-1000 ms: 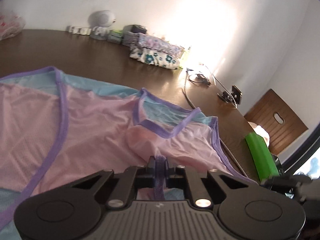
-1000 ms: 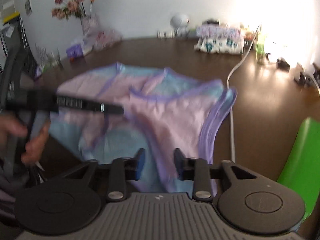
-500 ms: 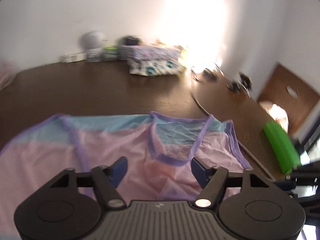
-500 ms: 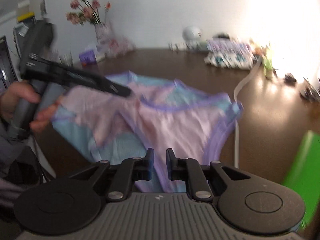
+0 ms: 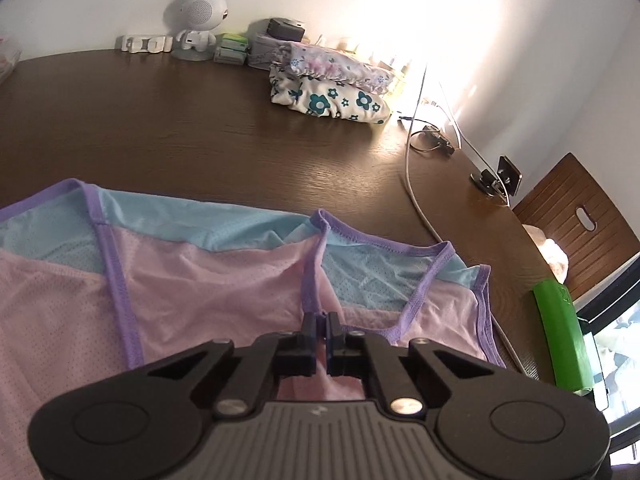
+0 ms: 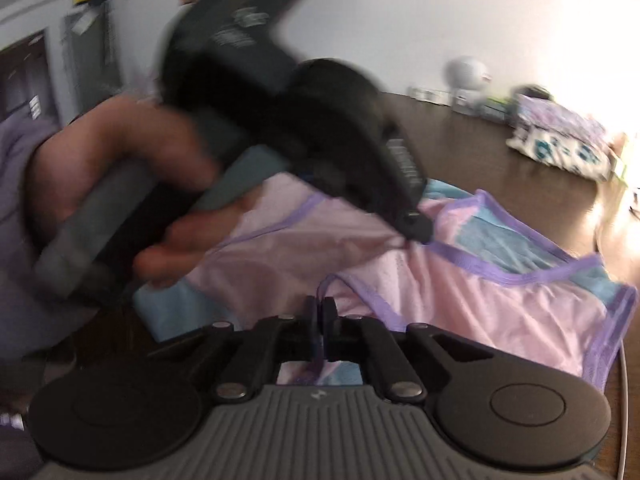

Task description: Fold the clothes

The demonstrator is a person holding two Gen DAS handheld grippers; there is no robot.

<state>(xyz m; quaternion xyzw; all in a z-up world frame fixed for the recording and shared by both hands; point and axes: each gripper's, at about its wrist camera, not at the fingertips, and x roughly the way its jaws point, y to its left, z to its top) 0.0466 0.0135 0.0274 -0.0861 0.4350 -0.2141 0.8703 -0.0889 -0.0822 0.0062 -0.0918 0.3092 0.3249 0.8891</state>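
Pink mesh with blue panels and purple binding makes up the vest, spread over the near side of the dark wooden worktop. The left claw has just been closing, and its jaws now pinch the purple trim at the neckline. The right claw has likewise been closing and is clamped on a thin purple edge of the same vest. Only the left wrist view shows a green object at the worktop's right edge and a white cable. Only the right wrist view shows the person's left hand wrapped around the other tool, blurred. Folded floral clothes sit toward the far edge.
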